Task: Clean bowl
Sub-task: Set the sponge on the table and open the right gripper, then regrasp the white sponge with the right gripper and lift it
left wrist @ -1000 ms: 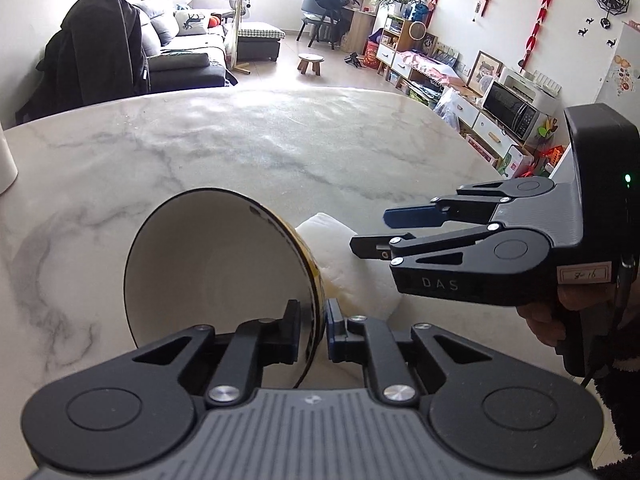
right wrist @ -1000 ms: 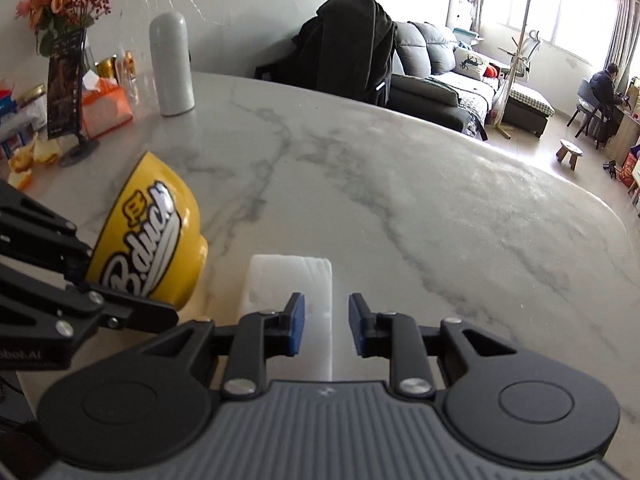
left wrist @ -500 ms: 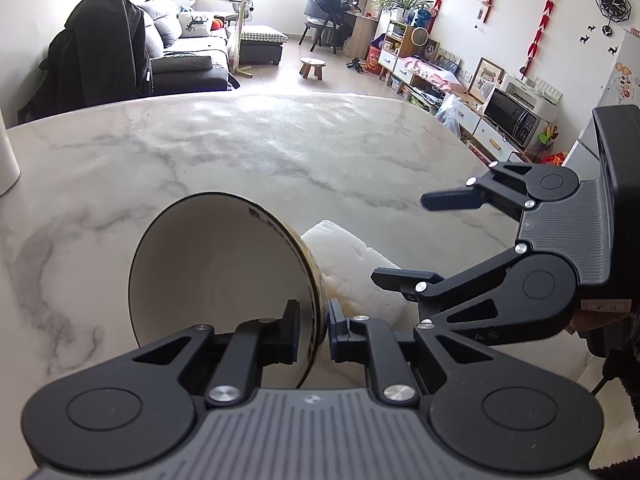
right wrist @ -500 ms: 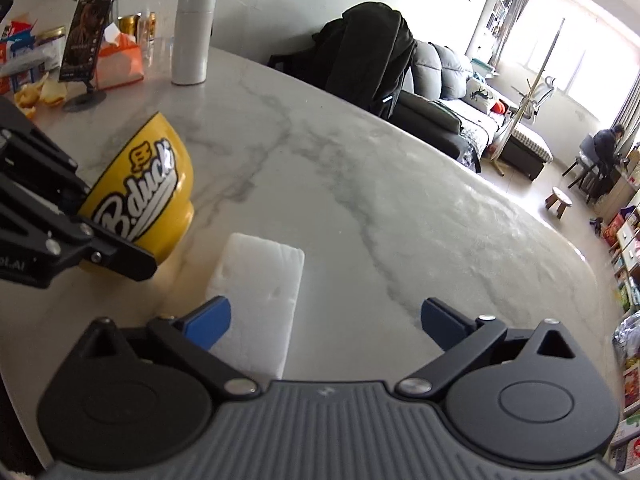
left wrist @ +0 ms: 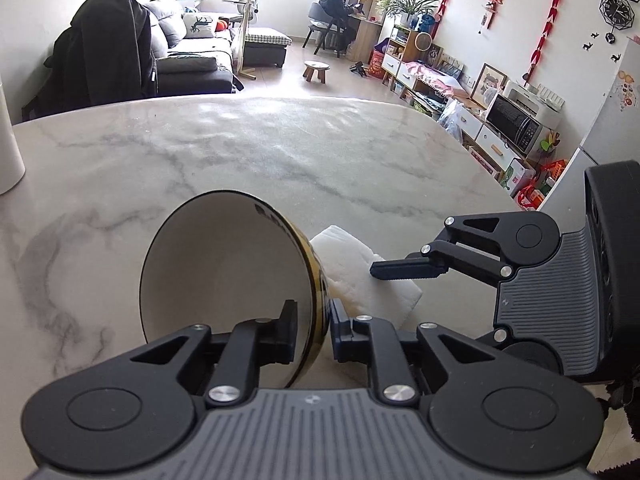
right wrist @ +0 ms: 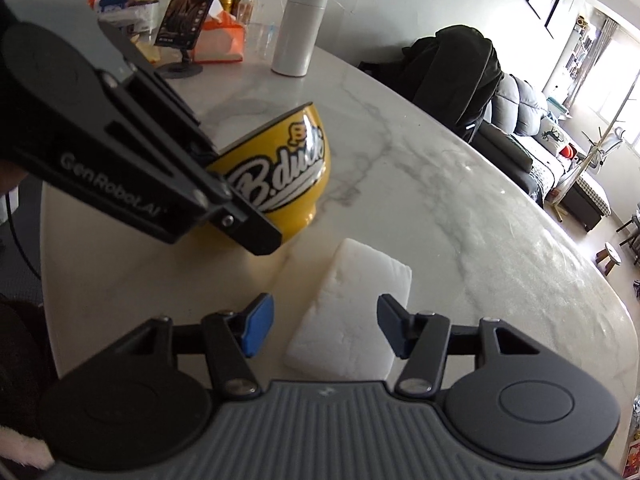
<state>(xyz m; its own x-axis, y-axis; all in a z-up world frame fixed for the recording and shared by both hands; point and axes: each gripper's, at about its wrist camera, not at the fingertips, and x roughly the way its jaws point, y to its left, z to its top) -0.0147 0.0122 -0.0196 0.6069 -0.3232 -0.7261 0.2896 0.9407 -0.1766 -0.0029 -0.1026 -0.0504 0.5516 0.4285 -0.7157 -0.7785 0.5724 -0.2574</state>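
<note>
Bowl (right wrist: 280,172) tipped on its side on the marble table (left wrist: 280,152), yellow outside, pale inside, mouth facing away from the sponge. Gripped at the near rim by the left gripper (left wrist: 314,326), jaws almost closed, one finger inside and one outside. Likely glazed ceramic: stiff, slick, breakable, so best held by the rim, as here. Sponge (right wrist: 352,312) flat just beside the bowl, probably soft and light, best pinched across its short sides. Right gripper (right wrist: 320,330) astride the sponge's near end, jaws half open and just now closing in, not yet pressing. Flask (right wrist: 300,28) well apart.
</note>
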